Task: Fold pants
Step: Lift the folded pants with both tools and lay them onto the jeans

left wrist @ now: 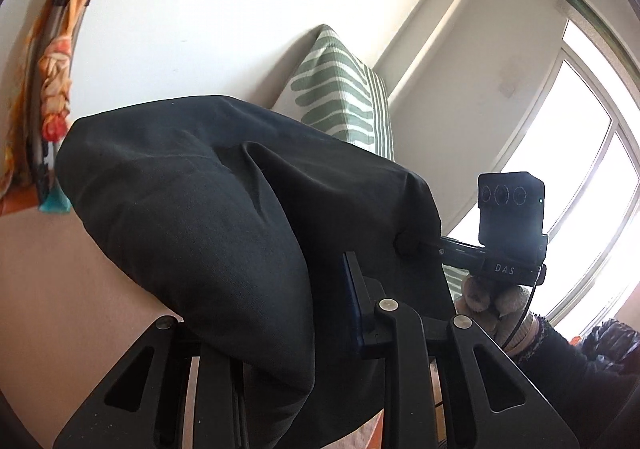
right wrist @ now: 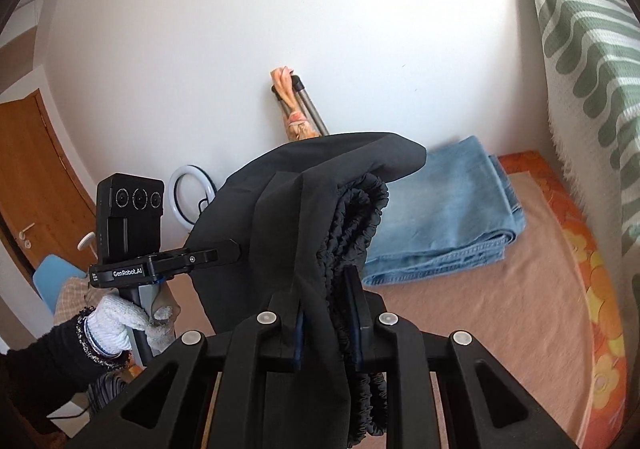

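black pants (right wrist: 320, 209) are hanging mid-fold, both tools clamping them.
right tool (right wrist: 326, 313) is pinching the gathered waistband, left tool (left wrist: 280, 329) is gripping cloth; laying down beside the folded jeans (right wrist: 448, 217) likely remains.

You can see folded blue jeans (right wrist: 444, 217) lying on the bed (right wrist: 500, 329). A green striped pillow (right wrist: 588, 61) leans on the white wall (right wrist: 240, 29). A ring light (right wrist: 190, 195) stands near the wooden door (right wrist: 36, 177).

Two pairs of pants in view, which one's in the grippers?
The black pants, elastic waistband clamped in the right gripper. The blue jeans lie folded on the bed, untouched.
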The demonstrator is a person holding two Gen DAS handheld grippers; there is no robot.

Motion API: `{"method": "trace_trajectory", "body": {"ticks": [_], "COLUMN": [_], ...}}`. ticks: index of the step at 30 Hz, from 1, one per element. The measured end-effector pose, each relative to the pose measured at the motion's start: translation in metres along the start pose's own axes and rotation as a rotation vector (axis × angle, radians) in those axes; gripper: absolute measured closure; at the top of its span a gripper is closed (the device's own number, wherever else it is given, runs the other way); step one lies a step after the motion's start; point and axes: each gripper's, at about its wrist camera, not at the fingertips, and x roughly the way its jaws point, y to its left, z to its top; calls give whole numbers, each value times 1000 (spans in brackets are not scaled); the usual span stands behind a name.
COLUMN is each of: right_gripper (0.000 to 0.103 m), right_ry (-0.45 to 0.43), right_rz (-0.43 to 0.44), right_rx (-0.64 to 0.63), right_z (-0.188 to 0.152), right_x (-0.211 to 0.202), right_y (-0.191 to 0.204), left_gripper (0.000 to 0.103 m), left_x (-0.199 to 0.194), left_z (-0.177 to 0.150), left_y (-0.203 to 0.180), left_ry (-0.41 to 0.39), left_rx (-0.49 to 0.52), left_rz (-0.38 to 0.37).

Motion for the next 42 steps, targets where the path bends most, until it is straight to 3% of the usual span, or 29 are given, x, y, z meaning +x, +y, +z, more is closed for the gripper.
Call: {"method": "trace_trajectory", "body": {"ticks": [10,17,26,28,31,32,34,35,36,37,42], "right_gripper": [87,87,88,88,88,86,82,77,66,63,62], "right_ry": [-19,7,71,83,155,172,170,165,159,156,179], "right_rz": [-30,-29,-55,-50,-49,-58,-55,-44,-42,-43,-44], "right_rx": [-25,2,42,52,119,143,183,194,210,223,226], "right_z": [86,112,110,112,104,101,93,90,88,86,72], "right_x": [35,87,159,170,187,189,188,186,182,178,164], "right_y": [-53,-99,-156,-170,-193,-199,-209,-211,-212,-213,-199], "left_gripper": [79,79,79,79,78,76,59,56,55,54,54], "left_x": [46,75,121,126,131,128,117,112,106,106,102], "left_z": [70,88,94,93,84,80,69,65,61,58,34], "left_y": [34,73,125,136,167,176,185,186,185,184,173], "left_ry": [-21,1,45,46,119,123,115,113,109,109,162], "left_rx": [20,16,0,37,-67,-108,-170,-184,-194,-204,-265], "left_rz": [8,44,66,115,172,169,144,137,129,122,98]}}
